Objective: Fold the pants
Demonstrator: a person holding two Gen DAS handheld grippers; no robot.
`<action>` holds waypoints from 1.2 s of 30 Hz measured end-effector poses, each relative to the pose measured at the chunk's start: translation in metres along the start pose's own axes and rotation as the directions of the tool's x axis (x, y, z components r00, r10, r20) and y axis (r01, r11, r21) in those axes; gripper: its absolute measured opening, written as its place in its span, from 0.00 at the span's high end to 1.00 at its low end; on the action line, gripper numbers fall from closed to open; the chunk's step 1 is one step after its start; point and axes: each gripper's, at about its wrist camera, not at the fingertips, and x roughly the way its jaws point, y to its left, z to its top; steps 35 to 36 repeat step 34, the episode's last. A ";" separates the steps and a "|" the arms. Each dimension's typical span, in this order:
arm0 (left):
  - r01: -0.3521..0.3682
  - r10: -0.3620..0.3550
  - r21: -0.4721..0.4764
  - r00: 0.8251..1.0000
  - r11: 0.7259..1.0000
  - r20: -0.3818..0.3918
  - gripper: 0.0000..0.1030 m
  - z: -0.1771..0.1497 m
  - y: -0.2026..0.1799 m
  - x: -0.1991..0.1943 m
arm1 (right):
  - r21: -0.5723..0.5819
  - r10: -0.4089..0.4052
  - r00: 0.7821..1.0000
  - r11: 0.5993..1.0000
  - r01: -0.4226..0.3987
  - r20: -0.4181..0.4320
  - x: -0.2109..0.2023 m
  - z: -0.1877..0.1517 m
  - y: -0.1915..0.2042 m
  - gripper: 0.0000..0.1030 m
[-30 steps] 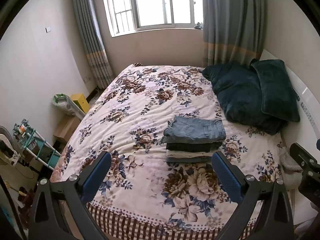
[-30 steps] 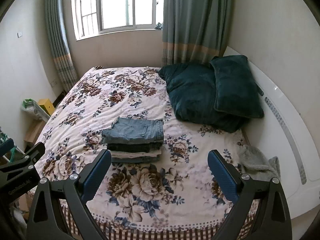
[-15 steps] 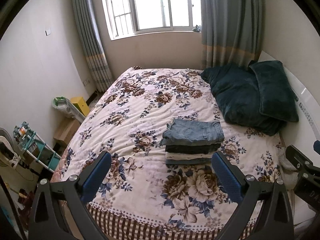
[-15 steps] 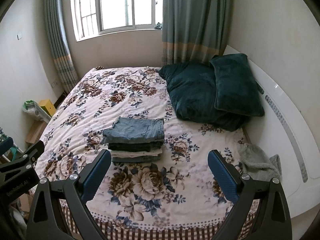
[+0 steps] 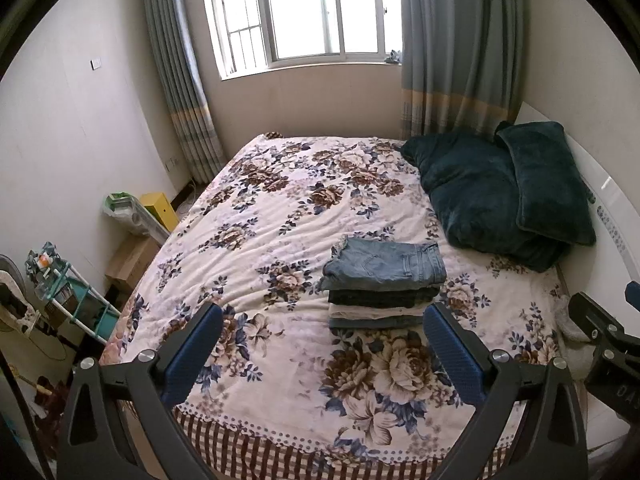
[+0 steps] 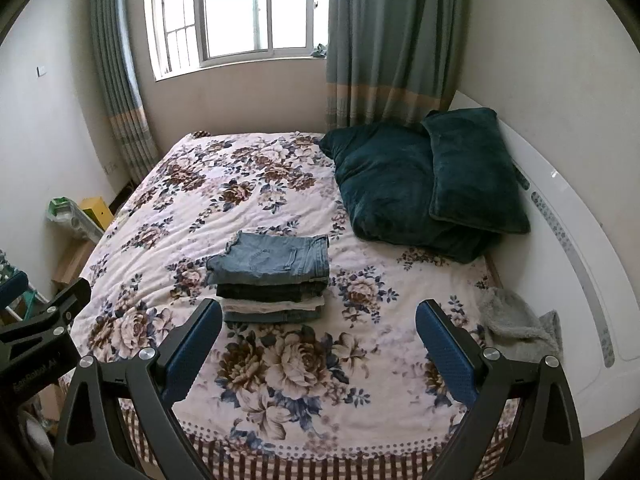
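The left gripper (image 5: 322,338) is spread wide and holds nothing, hovering off the near bed edge. The right gripper (image 6: 319,334) is spread alike, also bare. Between them, farther off, the stack of folded pants (image 6: 270,278), faded denim topmost, rests on the plush floral bedspread (image 6: 200,216).

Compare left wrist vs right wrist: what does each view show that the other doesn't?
Left wrist only: the teal rack on the floor at the bed's left, and the right gripper's body at the frame's right edge.
Right wrist only: the grey fuzzy cloth by the headboard in full, and the left gripper's body at the frame's left edge.
Both: the stack of folded pants on the floral bedspread, dark pillows, window, open jaws.
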 end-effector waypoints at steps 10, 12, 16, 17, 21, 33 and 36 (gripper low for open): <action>-0.001 0.001 -0.002 1.000 1.000 -0.006 0.00 -0.003 -0.002 -0.001 | -0.004 0.009 1.000 1.000 -0.009 -0.003 -0.001 0.002 0.005 0.03; -0.001 0.001 -0.002 1.000 1.000 -0.006 0.00 -0.003 -0.002 -0.001 | -0.003 0.009 1.000 1.000 -0.009 -0.003 -0.002 0.001 0.005 0.03; -0.002 0.002 -0.002 1.000 1.000 -0.006 0.00 -0.003 -0.002 -0.001 | -0.001 0.008 1.000 1.000 -0.008 -0.005 -0.001 0.002 0.004 0.03; -0.003 0.003 -0.002 1.000 1.000 -0.005 0.00 -0.003 -0.002 -0.001 | 0.000 0.011 1.000 1.000 -0.011 -0.006 -0.001 0.001 0.006 0.03; -0.004 0.004 -0.001 1.000 1.000 -0.004 0.00 -0.005 -0.002 -0.001 | 0.001 0.012 1.000 1.000 -0.012 -0.006 -0.002 0.001 0.008 0.03; -0.023 0.022 0.005 0.999 1.000 0.045 0.00 -0.007 0.003 -0.010 | 0.001 0.014 1.000 1.000 -0.014 -0.006 -0.001 0.005 0.005 0.03; -0.022 0.022 0.006 0.999 1.000 0.046 0.00 -0.006 0.003 -0.011 | 0.000 0.015 1.000 1.000 -0.015 -0.006 0.000 0.006 0.004 0.03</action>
